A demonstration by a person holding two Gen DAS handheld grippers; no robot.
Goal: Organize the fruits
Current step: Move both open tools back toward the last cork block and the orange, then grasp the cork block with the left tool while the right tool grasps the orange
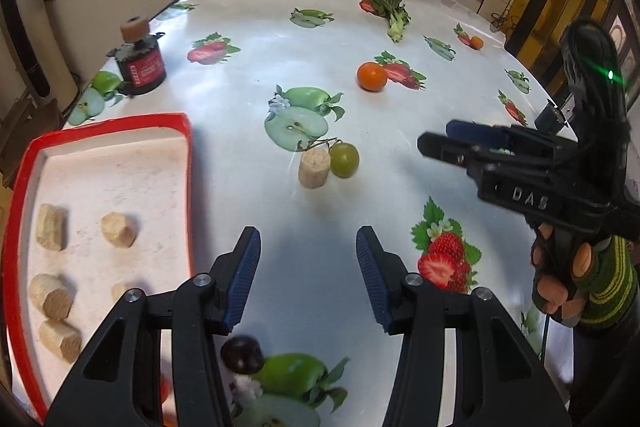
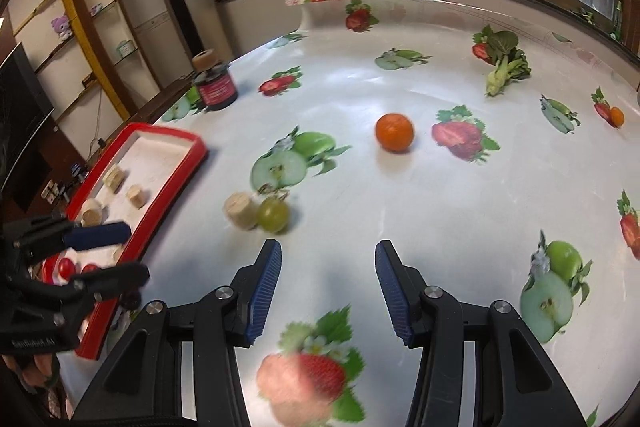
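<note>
Fruit-print tabletop [image 1: 248, 211] w/ red tray [image 1: 188, 147] at left. Left gripper [image 1: 308, 267] and right gripper [image 2: 328, 283] both spread, empty. Orange [image 2: 394, 131] and green grape [image 2: 273, 214] lie ahead, apart. Only left view shows dark fruit [image 1: 242, 354] under gripper.

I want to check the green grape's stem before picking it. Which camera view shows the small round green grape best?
The left wrist view: the small round green grape is sharp there, with its brown stem visible, touching a beige cork-like cylinder. In the right wrist view the grape is motion-blurred, its stem indistinct.
</note>
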